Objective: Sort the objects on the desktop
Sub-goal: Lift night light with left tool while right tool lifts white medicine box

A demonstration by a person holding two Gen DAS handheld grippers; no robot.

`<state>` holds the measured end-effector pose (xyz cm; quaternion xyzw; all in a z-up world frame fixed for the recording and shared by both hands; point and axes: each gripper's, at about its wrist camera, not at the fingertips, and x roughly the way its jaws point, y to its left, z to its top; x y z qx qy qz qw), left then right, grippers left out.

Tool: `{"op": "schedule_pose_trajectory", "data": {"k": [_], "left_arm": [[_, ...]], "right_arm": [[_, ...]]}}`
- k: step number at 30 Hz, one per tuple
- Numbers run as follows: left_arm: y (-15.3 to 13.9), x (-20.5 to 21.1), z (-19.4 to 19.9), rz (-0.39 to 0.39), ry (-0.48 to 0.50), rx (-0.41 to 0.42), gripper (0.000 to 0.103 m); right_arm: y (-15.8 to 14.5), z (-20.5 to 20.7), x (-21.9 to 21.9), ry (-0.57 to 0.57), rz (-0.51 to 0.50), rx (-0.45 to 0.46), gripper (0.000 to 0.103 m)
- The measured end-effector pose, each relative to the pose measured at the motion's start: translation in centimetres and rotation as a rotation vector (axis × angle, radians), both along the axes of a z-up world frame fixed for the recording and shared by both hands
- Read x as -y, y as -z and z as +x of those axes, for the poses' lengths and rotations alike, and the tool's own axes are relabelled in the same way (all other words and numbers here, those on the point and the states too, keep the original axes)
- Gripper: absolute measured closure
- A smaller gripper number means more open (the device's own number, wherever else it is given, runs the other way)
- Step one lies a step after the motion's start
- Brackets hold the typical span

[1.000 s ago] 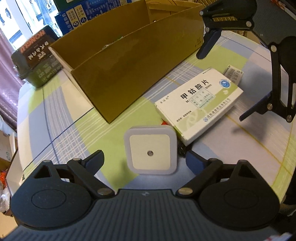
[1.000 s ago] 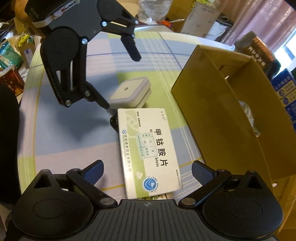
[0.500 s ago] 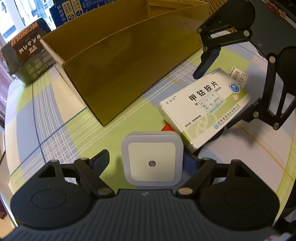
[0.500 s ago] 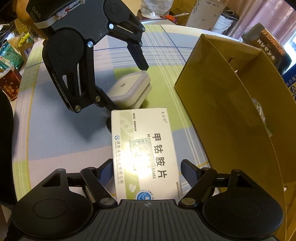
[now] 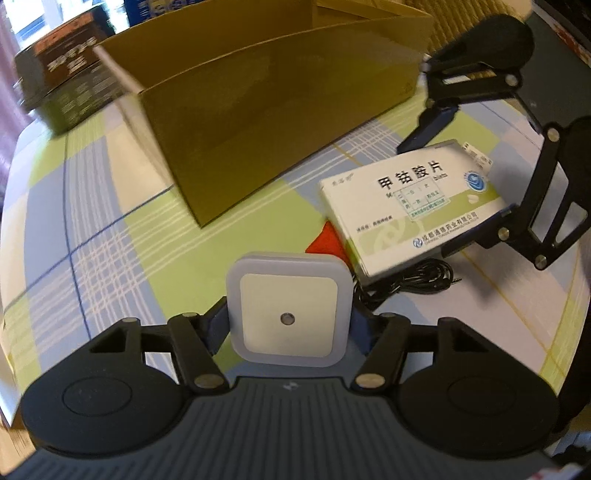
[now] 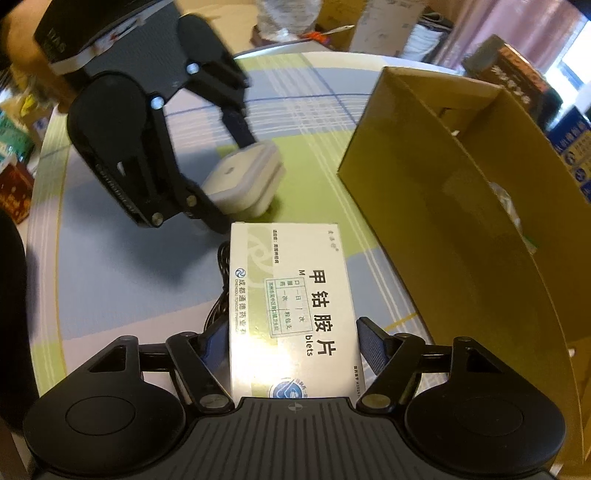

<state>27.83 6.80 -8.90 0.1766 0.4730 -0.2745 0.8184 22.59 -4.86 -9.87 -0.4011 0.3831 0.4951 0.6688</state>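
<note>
While left gripper [image 5: 288, 325] clamps nightlight [image 5: 286, 310], right gripper [image 6: 293, 343] clamps medicine box [image 6: 291, 306]

Two fisheye wrist cameras look down their fingers, close over the checked table [image 5: 96, 236]. The left view faces the cardboard box [image 5: 258, 122] at the far edge; the right view has it [image 6: 480, 206] alongside. Both share the white medicine box [image 5: 410, 206] [image 6: 291, 306], the square night light [image 5: 286, 314] [image 6: 245, 179], and each other's gripper.

A dark carton [image 5: 70, 85] is sitting behind my workspace; pink curtains [image 6: 498, 22] are hanging beyond the table [image 5: 92, 258].
</note>
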Motion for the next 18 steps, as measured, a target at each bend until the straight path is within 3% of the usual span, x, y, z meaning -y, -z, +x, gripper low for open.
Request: {"op": "schedule_pose_trajectory", "data": {"k": [6,18], "left_arm": [[-1.6,-1.0,-1.1,-0.021,-0.128,-0.004,0.042],[-6.8,0.1,-4.4,-0.053,-0.237,0.002,0.042]], "right_arm": [[-1.1,-0.9,1.4,0.108,0.052,-0.015,0.034],[-5.6,-2.9,5.0,0.323,0.167,-0.020,0.035]]}}
